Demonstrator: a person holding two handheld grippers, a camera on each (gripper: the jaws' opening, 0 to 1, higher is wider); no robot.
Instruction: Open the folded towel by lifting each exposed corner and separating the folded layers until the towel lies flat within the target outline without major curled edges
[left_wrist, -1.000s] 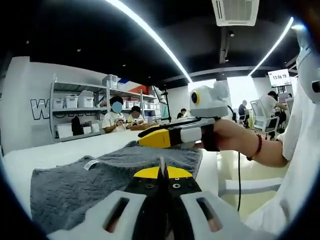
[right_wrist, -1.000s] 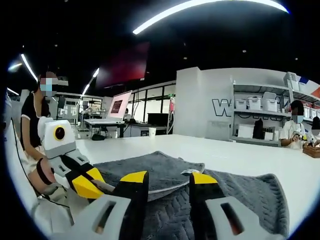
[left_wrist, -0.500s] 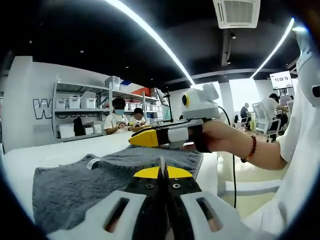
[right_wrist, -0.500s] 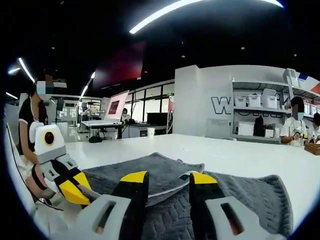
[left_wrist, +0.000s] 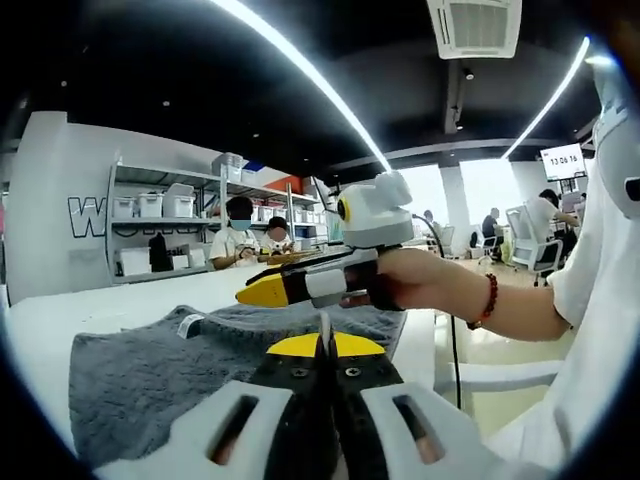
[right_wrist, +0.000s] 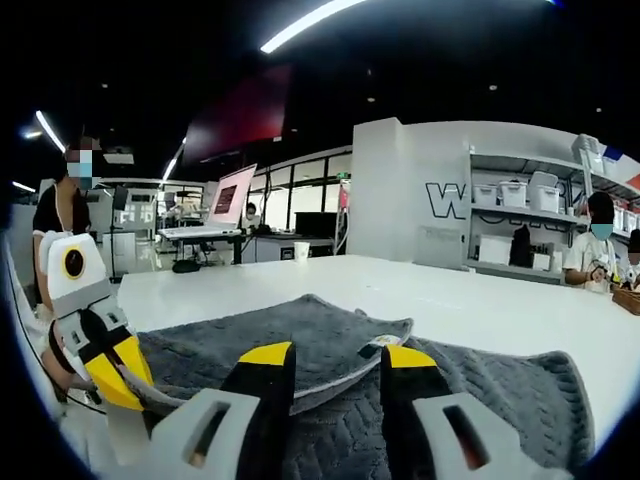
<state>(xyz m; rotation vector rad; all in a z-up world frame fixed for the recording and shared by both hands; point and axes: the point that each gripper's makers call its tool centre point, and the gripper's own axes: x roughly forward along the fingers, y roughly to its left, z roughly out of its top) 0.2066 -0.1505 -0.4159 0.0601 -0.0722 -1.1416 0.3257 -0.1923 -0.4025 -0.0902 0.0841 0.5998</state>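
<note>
Bare table (right_wrist: 300, 285) beyond towel (right_wrist: 300, 335) — no obstacles

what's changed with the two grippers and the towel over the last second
In the left gripper view, the right gripper has swung leftward across the picture, above the grey towel, its jaws staying open. The left gripper stayed shut. Nothing was gripped or released; the towel still lies partly folded.

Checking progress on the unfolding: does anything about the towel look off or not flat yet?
Yes. In the right gripper view the towel is still doubled: an upper layer lies over the lower one with its edge curled up. The left gripper holds a corner; the right gripper is open.
</note>
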